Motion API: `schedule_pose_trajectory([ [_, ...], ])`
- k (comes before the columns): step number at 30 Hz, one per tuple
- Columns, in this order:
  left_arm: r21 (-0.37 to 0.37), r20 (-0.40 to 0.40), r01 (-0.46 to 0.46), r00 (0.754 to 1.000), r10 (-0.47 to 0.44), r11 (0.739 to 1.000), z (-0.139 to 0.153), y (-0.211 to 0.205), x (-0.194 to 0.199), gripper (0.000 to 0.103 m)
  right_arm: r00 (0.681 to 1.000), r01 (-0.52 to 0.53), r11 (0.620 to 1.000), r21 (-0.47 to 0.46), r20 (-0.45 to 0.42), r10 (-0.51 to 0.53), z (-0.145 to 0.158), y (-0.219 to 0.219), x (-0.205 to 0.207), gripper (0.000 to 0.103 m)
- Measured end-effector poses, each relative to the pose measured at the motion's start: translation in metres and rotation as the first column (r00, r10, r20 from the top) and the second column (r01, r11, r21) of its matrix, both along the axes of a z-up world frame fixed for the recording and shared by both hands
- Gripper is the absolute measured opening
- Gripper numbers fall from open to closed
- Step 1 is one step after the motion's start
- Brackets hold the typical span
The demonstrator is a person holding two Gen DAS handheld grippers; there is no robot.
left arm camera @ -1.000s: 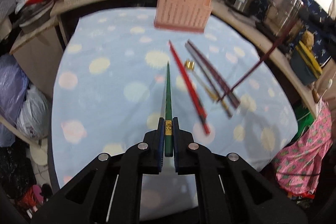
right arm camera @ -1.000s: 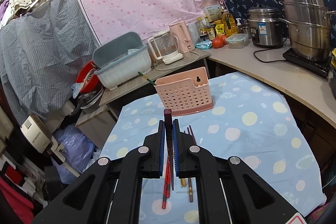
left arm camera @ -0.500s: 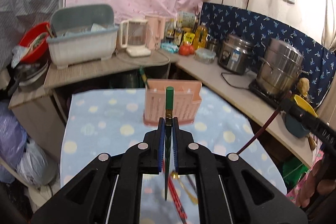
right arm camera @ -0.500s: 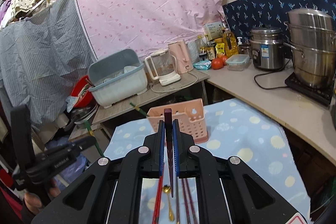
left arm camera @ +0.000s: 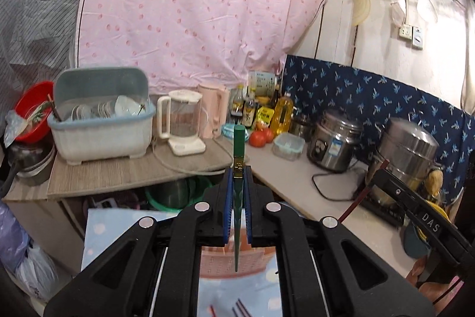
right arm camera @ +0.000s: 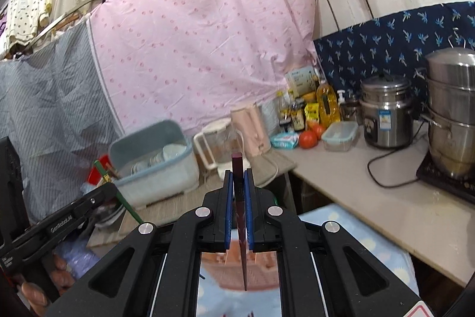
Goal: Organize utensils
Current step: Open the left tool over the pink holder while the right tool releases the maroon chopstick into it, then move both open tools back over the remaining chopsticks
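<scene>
The left gripper (left arm camera: pixel 237 198) is clamped on a green chopstick (left arm camera: pixel 238 168), and the right gripper (right arm camera: pixel 238 198) is clamped on a dark red chopstick (right arm camera: pixel 238 177). Each stick stands nearly upright between the pads, blunt end above the fingertips and thin tip hanging down behind them.

The pink holder (left arm camera: pixel 237 260) lies directly below and just ahead of both grippers — in each wrist view the stick's tip hangs over its top edge. Each stick's long axis already runs roughly along the drop into the holder, so the coming move is probably a lowering rather than a turn. Neither hand looks clearly nearer; the two flank the holder, the right gripper showing at the right edge of the left view.

A second ago the left gripper pointed down at the desk (left arm camera: pixel 124 230) with the green stick lying along the cloth, the other utensils spread ahead of it. Now both grippers are raised and tilted level — the counter and pink curtain fill the views, and only a few stick ends (left arm camera: pixel 237 309) show on the cloth below.
</scene>
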State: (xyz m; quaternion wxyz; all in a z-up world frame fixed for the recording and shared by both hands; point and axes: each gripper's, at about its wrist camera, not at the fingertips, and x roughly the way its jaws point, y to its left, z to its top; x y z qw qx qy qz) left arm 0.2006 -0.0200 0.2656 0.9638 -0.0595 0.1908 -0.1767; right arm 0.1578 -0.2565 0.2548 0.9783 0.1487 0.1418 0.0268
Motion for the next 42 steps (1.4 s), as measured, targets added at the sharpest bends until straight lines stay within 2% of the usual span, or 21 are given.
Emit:
schedule_pose_trajectory([
  [6,-0.008,-0.007,-0.004,1.000,0.003,1.000,-0.007,-0.020,0.047,0.007,1.000,0.012,1.000,0.026,-0.012,-0.011,-0.004,-0.005,0.053,0.008],
  [11,0.007,-0.056,-0.008,0.998,0.009,1.000,-0.033,-0.026,0.074,0.007,0.997,-0.018,0.998,0.054,-0.074,0.022,-0.033,0.002,0.082,0.007],
  [17,0.033,-0.109,-0.007,0.994,0.010,0.999,-0.064,-0.028,0.088,0.007,0.989,-0.035,0.999,0.013,-0.146,0.037,-0.069,0.018,0.100,0.008],
  [19,0.044,-0.126,-0.020,0.992,0.025,0.999,-0.072,-0.028,0.090,0.009,0.987,-0.030,1.000,0.000,-0.156,0.030,-0.078,0.021,0.098,0.012],
  [20,0.048,-0.128,-0.033,0.991,0.039,0.998,-0.075,-0.026,0.090,0.020,0.987,-0.022,1.000,-0.002,-0.160,0.021,-0.080,0.021,0.096,0.023],
  [21,0.048,-0.130,-0.042,0.990,0.048,0.998,-0.076,-0.024,0.089,0.037,0.987,-0.017,1.000,0.002,-0.160,0.017,-0.082,0.019,0.094,0.038],
  [23,0.038,-0.130,-0.061,0.989,0.065,0.997,-0.078,-0.018,0.084,0.050,0.988,-0.008,1.000,0.009,-0.154,0.009,-0.082,0.017,0.087,0.042],
  [27,0.048,-0.141,-0.059,0.988,0.065,0.997,-0.077,-0.009,0.069,0.051,0.987,-0.021,0.999,0.036,-0.160,0.027,-0.081,0.015,0.064,0.042],
  [32,0.073,-0.163,-0.037,0.985,0.049,0.997,-0.086,0.000,0.025,0.054,0.982,-0.053,0.996,0.068,-0.179,0.065,-0.089,0.020,0.021,0.042],
  [34,0.091,-0.187,-0.035,0.981,0.052,0.995,-0.094,0.002,0.006,0.058,0.978,-0.061,0.995,0.077,-0.196,0.075,-0.098,0.024,-0.002,0.042],
  [38,0.107,-0.271,0.001,0.962,0.029,0.994,-0.121,0.009,-0.034,0.060,0.969,-0.057,0.996,0.067,-0.235,0.072,-0.120,0.029,-0.048,0.042],
  [42,0.107,-0.356,0.022,0.934,0.018,0.994,-0.153,0.014,-0.072,0.060,0.949,-0.055,0.993,0.101,-0.305,0.083,-0.148,0.026,-0.093,0.042],
])
